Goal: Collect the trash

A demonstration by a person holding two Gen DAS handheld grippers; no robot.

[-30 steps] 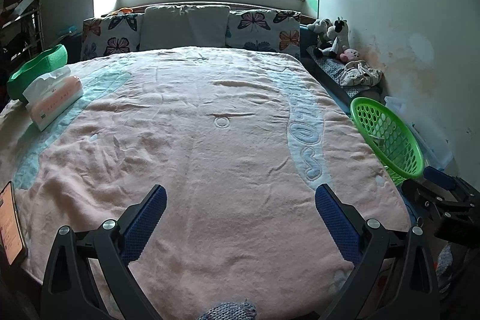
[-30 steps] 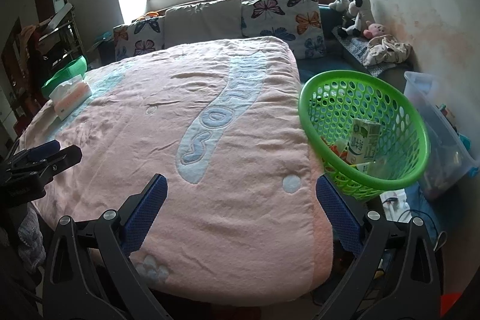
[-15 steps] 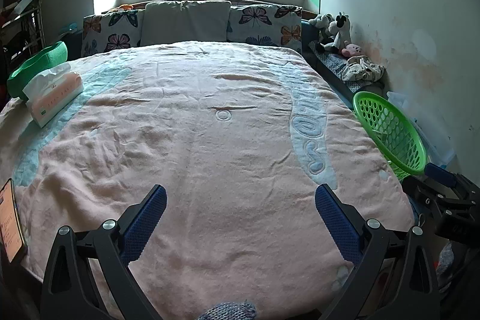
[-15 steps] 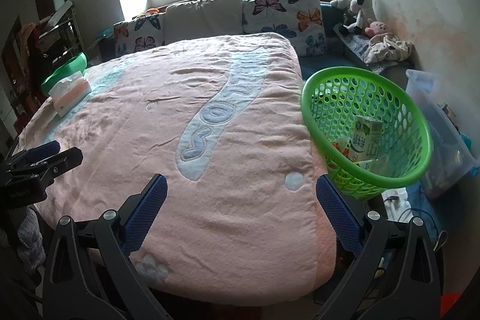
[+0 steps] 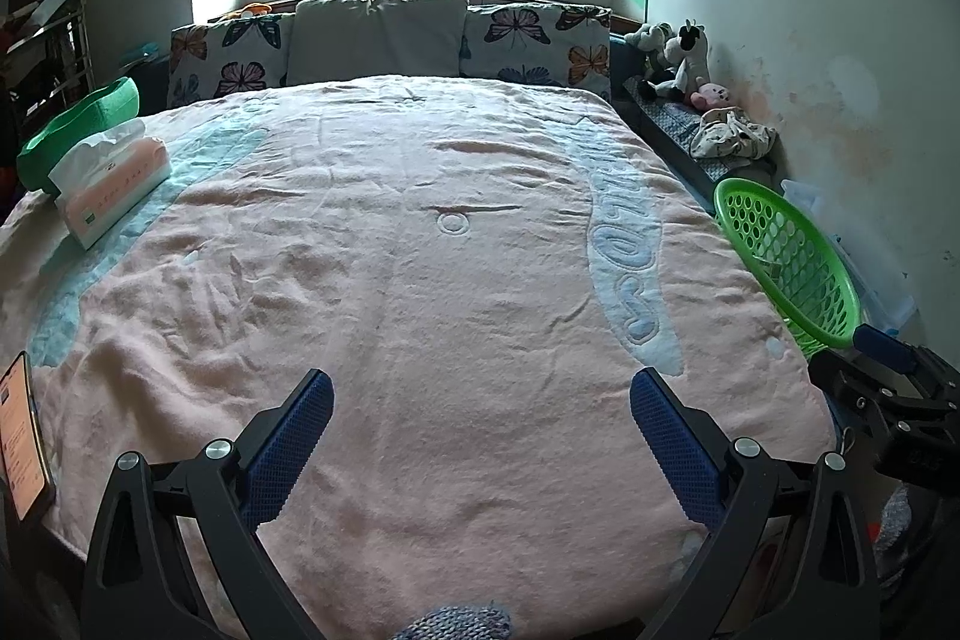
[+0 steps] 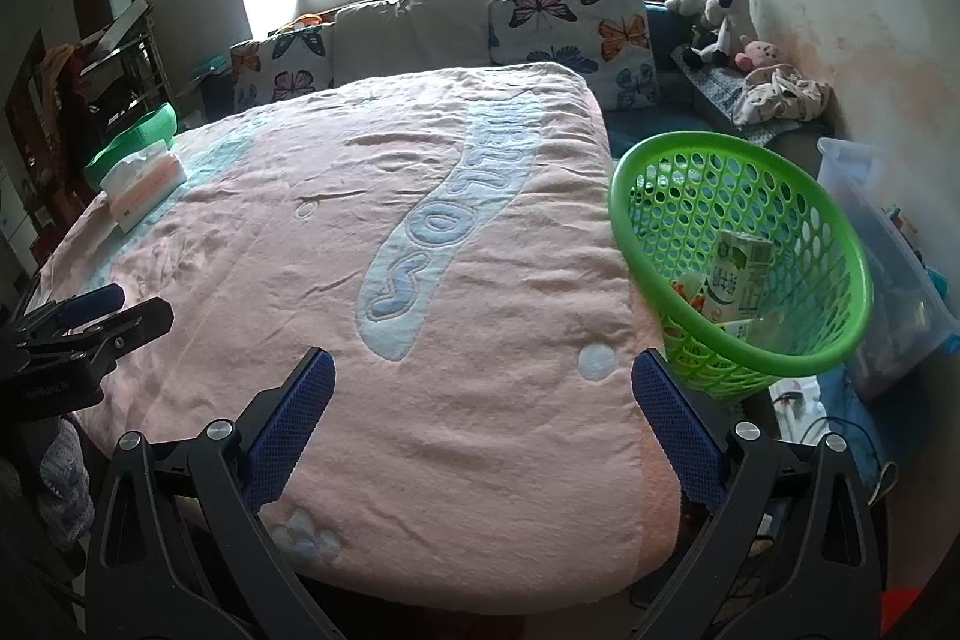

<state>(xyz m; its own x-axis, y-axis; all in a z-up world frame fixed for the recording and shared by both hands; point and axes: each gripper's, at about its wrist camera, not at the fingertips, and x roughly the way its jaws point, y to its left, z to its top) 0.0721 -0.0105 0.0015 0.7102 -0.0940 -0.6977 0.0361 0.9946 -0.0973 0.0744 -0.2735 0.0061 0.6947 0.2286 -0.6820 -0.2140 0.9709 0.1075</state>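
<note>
Hovering above the foot edge of the bed, over the pink terry blanket with a pale blue scrolled band (image 5: 456, 292): left tool (image 5: 480, 421), blue-padded fingers (image 5: 294, 436) spread wide, nothing between them. Likewise spread and empty, right tool (image 6: 483, 400), held over the blanket's right foot corner, also showing at the right margin of the left wrist view.

Standing just beside the right edge of the bed, tilted toward it: round green perforated plastic basket (image 6: 828, 316). Lying inside, against its far wall: white-and-green drink carton (image 6: 741, 277), with smaller scraps beneath, too small to tell apart. Just beyond the basket, away from the bed: clear plastic storage bin (image 6: 900, 244).

Resting near the left edge of the bed: pink-and-white soft tissue pack (image 5: 114, 184), with a green curved plastic tub (image 5: 78, 121) just behind it. Lying at the left foot corner: smartphone with a lit screen (image 5: 21, 439). Lined along the head edge: butterfly-print pillows (image 5: 534, 46) flanking a plain grey cushion (image 5: 378, 37). Piled in the far right corner by the wall: plush toys (image 5: 678, 61).
</note>
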